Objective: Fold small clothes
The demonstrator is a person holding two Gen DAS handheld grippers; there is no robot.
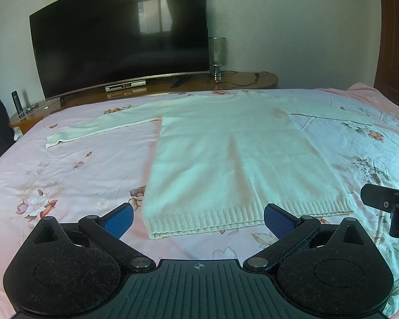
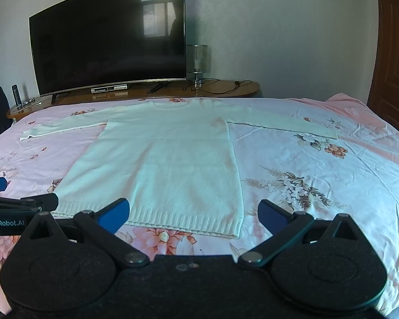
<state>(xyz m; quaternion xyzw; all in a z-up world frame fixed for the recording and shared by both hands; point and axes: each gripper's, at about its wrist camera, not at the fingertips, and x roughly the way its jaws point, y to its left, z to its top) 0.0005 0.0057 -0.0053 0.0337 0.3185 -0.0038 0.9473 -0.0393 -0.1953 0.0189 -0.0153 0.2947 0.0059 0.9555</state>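
Sweater (image 1: 226,154) is the thing to fold, and it lies flat on the bed (image 1: 66,175), filling the middle of both frames, with its ribbed hem nearest the cameras. The left hand-held gripper (image 1: 198,219) hovers at the bottom of its frame just short of that hem, jaws spread wide and holding nothing; the right hand-held gripper (image 2: 193,214) does the same in its own frame, also wide and empty, lined up with the hem's right-hand corner. Each tool peeks into the other's view at the frame edge, so the two sit close together. From here, the likeliest trouble is a pinch that takes only the top layer of knit, or catches the flowered sheet along with it, since the hem rests directly on the bedding; uneven lifts by the two tools could also skew the fold or drag a sleeve out of line. The garment is pale, near white, a soft long-sleeved knit, smooth across the body with a faint central crease, both sleeves stretched straight out toward the left and right edges, the neckline at the far side toward the television (image 1: 119,37).
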